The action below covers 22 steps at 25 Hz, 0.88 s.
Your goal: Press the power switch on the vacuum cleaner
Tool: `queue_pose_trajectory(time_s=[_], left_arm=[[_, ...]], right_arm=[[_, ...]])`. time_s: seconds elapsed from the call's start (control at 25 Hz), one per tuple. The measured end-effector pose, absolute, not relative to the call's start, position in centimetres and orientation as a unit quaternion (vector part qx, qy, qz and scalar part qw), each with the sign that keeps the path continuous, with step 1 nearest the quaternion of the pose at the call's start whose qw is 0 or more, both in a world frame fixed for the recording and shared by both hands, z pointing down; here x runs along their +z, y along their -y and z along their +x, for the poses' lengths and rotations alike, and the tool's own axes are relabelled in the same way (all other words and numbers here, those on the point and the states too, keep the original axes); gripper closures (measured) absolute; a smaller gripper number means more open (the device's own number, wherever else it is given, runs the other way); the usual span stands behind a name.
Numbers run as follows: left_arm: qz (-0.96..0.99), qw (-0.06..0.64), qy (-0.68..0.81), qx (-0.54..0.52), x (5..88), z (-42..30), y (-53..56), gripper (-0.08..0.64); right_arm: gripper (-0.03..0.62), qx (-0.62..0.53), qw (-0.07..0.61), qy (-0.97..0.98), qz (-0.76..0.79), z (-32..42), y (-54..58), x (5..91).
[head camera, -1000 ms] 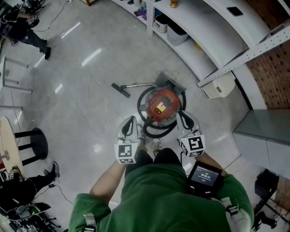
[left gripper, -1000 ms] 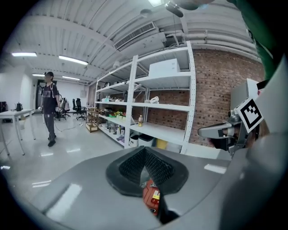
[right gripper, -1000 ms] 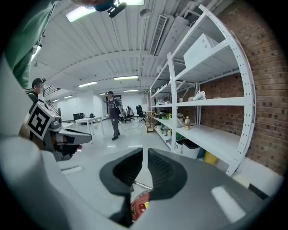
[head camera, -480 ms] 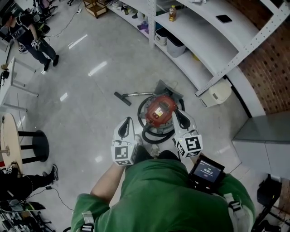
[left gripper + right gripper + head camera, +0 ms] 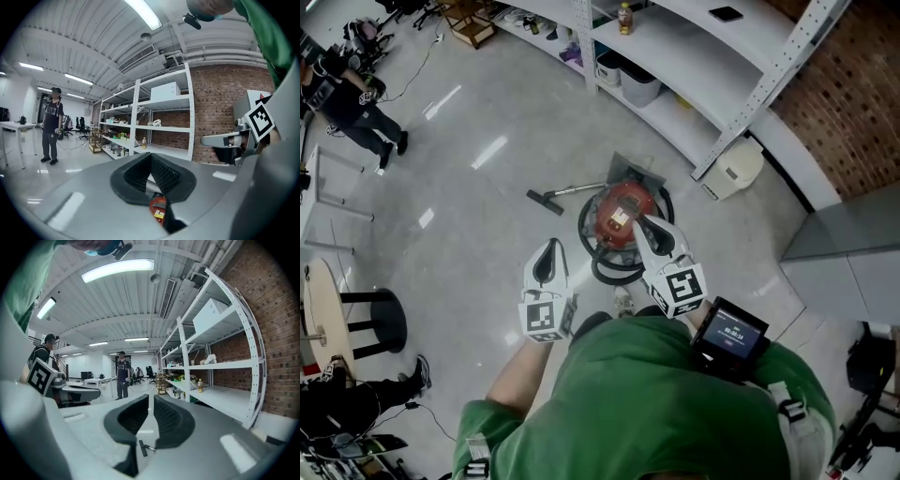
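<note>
Two grippers hang over the floor (image 5: 478, 234), held out in front of a person in a green top. The left gripper (image 5: 550, 246) has its jaws pressed together with nothing in them. The right gripper (image 5: 642, 225) has its jaws drawn close too, with only a thin crack between, and it holds nothing. I think that is on purpose: a closed tip makes one firm point for poking a button.

The red vacuum cleaner (image 5: 619, 211) sits on the floor just past the right gripper's tip, and ahead of the left gripper, off to its right. Its power switch is too small for me to pick out. The right gripper is the nearer one, so it looks like the one to do the pressing, but it is up in the air and not touching.

A black hose (image 5: 609, 275) loops around the vacuum, low down between the two grippers. The floor head (image 5: 546, 201) lies ahead of the left gripper. White shelves (image 5: 703, 84) stand well beyond the right gripper. The way down to the red top looks open, and the hose loop is the one thing to keep off.
</note>
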<state>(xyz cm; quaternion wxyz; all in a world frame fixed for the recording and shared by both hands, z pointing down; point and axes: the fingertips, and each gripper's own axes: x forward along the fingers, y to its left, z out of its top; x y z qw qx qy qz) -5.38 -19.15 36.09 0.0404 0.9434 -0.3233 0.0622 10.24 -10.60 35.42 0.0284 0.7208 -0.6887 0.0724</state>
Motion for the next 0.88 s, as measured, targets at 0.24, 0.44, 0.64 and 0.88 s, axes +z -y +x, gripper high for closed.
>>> queue_pose_trajectory(time_s=[0.24,0.44,0.64,0.88], left_arm=[[0.951,0.037,0.303,0.056,36.0,-8.6,17.0,0.552],[0.955,0.047,0.289,0.053,35.9,-11.5,15.4,0.552],[0.961,0.054,0.267,0.043,35.8,-13.0,13.3,0.552],[0.975,0.054,0.212,0.04,35.9,-14.1,10.1,0.552]], right_arm=[[0.568,0.07,0.031,0.692,0.718,5.8,8.6,34.5],[0.574,0.068,0.039,0.687,0.723,2.1,6.6,33.8],[0.577,0.07,0.04,0.662,0.745,-0.1,3.3,33.7],[0.58,0.082,0.055,0.624,0.775,-2.5,-1.3,34.6]])
